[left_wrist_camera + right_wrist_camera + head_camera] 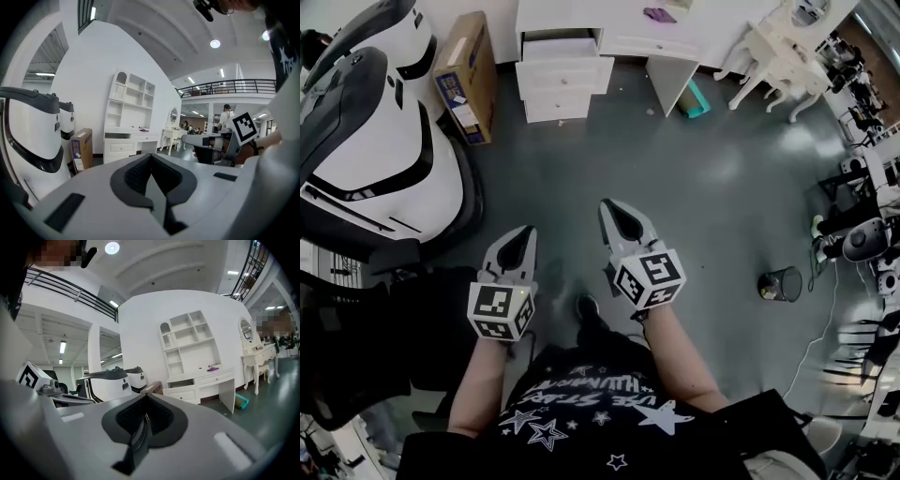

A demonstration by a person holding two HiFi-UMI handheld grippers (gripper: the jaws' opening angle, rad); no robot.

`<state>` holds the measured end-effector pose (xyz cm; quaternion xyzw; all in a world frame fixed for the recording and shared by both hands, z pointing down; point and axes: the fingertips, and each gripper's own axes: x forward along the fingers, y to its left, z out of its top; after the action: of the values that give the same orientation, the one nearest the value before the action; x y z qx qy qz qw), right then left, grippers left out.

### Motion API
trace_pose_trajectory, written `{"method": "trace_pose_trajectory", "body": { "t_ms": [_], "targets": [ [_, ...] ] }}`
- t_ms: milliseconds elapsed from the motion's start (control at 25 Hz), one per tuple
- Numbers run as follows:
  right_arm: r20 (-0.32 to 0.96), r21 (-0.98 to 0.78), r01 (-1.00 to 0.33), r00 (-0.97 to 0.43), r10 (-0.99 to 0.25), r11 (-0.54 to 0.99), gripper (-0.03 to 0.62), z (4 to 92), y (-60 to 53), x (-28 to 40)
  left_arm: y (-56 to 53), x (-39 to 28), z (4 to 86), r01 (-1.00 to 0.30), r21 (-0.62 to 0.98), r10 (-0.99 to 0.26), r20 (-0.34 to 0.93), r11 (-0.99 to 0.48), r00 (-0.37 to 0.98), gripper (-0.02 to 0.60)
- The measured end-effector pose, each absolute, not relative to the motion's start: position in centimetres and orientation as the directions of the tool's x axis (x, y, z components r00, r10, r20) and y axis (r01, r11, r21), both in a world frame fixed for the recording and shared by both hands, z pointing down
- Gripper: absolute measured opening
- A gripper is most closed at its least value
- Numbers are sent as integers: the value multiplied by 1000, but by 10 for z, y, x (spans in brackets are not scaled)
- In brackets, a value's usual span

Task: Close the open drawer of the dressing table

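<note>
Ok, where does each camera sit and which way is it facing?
Head view: on the person's head, looking steeply down at floor; both forearms, left gripper, right gripper show.
Left gripper view: on the left gripper, facing the dressing table; own shut jaws, right gripper beside.
Right gripper view: on the right gripper, facing the same table; own shut jaws, left gripper at left.
Shared: all three show the open drawer.

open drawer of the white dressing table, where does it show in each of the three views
Head view: the open drawer is near the top edge, left of centre, pulled out toward the camera.
Left gripper view: small and far off, left of centre.
Right gripper view: right of centre, at mid-height.
Shared landmark: the cardboard box stands just left of it in every view.
</note>
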<state>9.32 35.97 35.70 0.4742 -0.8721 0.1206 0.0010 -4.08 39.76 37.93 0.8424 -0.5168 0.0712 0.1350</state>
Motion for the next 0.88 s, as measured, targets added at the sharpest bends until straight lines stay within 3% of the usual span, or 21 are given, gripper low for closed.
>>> {"method": "trace_pose_trajectory", "body": {
  "t_ms": [560,880],
  "targets": [
    [61,-240,-844,-505,-861,479,3,347,266,168,309,-2,361,-924,122,-895,232,-363,382,9],
    [116,-259,-855,-489,-865,448,3,370,245,171,283,-11,367,-934,110,-903,239,-339,356,9]
  ]
}}
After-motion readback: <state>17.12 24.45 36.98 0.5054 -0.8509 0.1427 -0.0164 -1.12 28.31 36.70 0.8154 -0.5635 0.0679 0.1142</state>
